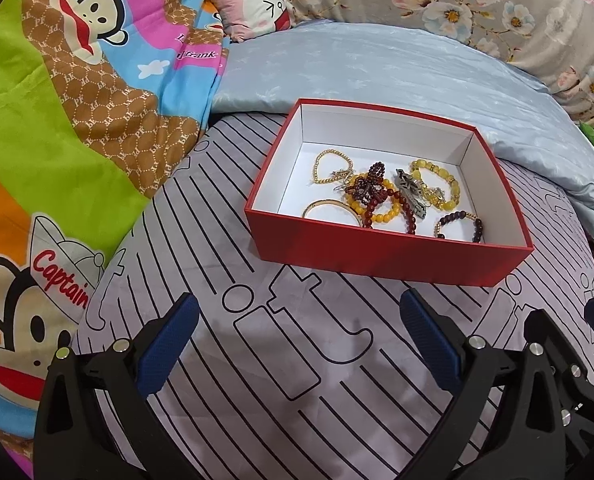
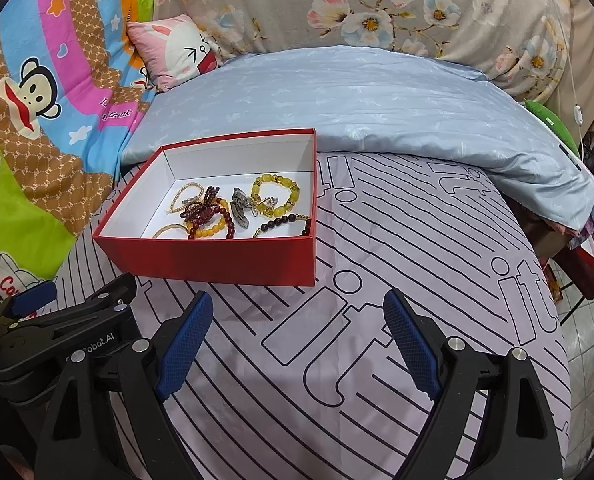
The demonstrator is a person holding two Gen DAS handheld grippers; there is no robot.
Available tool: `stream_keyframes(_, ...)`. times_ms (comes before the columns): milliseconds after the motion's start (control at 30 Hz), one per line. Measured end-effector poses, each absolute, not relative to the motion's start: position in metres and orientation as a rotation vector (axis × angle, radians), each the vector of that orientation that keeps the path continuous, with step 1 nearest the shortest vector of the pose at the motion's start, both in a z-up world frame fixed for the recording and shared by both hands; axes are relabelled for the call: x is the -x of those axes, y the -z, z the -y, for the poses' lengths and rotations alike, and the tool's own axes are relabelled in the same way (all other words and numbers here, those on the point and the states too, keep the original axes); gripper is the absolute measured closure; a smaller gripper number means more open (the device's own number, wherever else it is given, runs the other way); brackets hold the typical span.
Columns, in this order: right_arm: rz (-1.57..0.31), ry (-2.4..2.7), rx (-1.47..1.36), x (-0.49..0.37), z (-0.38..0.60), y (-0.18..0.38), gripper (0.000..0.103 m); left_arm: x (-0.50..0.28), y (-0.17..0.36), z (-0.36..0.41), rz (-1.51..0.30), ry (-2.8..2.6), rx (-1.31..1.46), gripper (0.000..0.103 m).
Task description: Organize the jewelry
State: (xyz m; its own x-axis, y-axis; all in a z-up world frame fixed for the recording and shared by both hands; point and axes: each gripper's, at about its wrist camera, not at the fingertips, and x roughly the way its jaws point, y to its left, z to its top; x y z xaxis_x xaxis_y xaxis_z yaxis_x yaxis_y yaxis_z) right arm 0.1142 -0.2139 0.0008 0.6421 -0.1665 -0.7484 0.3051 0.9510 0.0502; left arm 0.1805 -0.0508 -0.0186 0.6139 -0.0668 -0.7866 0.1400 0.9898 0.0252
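Striped bedding [image 1: 257, 360] carries the red box [image 1: 393, 256]; tangled bracelets [image 1: 381, 196] inside are partly hidden by its near wall. Left claw [image 1: 297, 344] and right claw [image 2: 297, 344] are held apart, empty.

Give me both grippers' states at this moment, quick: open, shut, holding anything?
Left gripper: open, holding nothing, above the striped sheet, short of the red box.
Right gripper: open, holding nothing, also short of the box.
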Motion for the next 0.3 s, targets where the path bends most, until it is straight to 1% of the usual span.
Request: stream_keyframes(300, -0.831, 0.271, -0.177, -0.1139, 0.2141, -0.0004, 0.019, -0.1801, 0.0133, 0.0531, -0.869, 0.103, -0.115, 0.007)
